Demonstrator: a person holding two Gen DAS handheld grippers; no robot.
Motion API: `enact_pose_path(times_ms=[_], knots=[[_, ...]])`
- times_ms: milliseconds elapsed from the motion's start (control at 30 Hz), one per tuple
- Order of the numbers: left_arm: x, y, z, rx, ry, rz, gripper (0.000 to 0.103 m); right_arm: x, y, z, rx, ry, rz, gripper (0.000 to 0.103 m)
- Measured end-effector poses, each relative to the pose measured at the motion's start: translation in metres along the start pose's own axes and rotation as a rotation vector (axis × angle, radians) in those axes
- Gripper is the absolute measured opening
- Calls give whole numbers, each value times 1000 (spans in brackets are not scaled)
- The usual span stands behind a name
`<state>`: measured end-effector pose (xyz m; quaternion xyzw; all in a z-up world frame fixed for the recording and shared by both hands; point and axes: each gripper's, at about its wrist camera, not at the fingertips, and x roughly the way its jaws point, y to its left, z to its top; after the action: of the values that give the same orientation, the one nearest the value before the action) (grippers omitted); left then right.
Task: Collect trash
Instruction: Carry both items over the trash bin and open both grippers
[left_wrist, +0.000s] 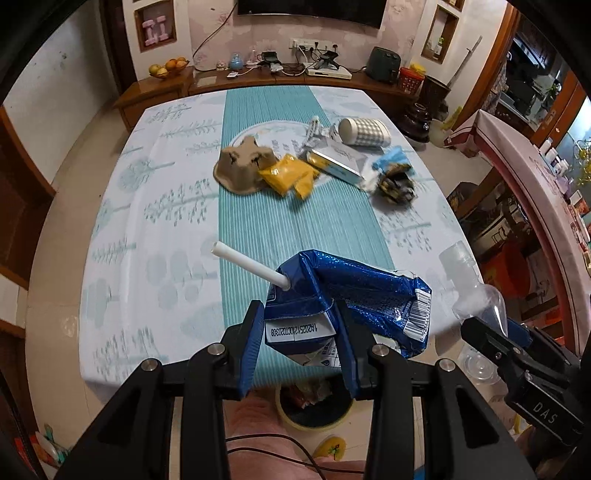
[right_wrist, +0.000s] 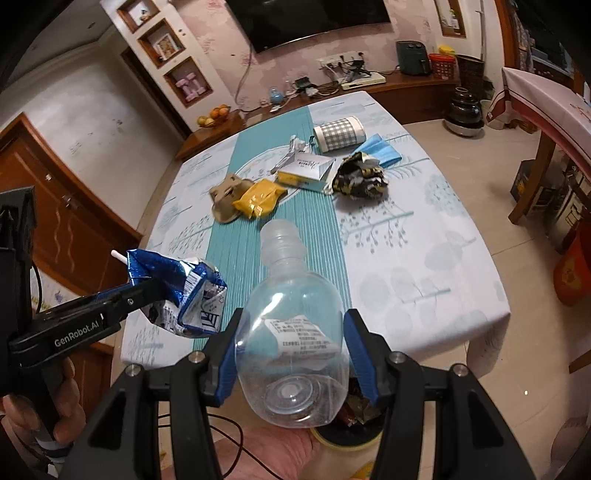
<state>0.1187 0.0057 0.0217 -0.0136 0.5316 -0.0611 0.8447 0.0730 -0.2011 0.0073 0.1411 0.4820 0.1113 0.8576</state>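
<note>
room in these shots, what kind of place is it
Most likely a home living or dining room: a wall-mounted TV above a wooden sideboard with a fruit bowl, and a cloth-covered table in the middle.

The crushed drink carton is glossy blue foil-faced card with a smooth white plastic straw; the bottle is clear, shiny plastic with a paper label; the bench wears matt printed cloth; the egg-tray piece is rough brown pulp
</note>
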Motion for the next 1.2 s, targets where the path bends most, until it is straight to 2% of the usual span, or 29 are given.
enact_pose_path(times_ms=[333,600,767,933,1200], knots=[[-29,-35,-87,-41,44,70,36,-39,-17,-62,-53,49,79,53],[-23,-39,-127,5,112,115,36,-35,-26,-105,10,112,112,53],[9,-42,-149,42,176,106,36,-15,-38,-128,80,139,91,53],[49,-50,-172,99,197,97,36,14,-55,-149,153,139,63,52],[129,-55,-209,137,226,111,36,87,-92,-201,244,144,27,52]])
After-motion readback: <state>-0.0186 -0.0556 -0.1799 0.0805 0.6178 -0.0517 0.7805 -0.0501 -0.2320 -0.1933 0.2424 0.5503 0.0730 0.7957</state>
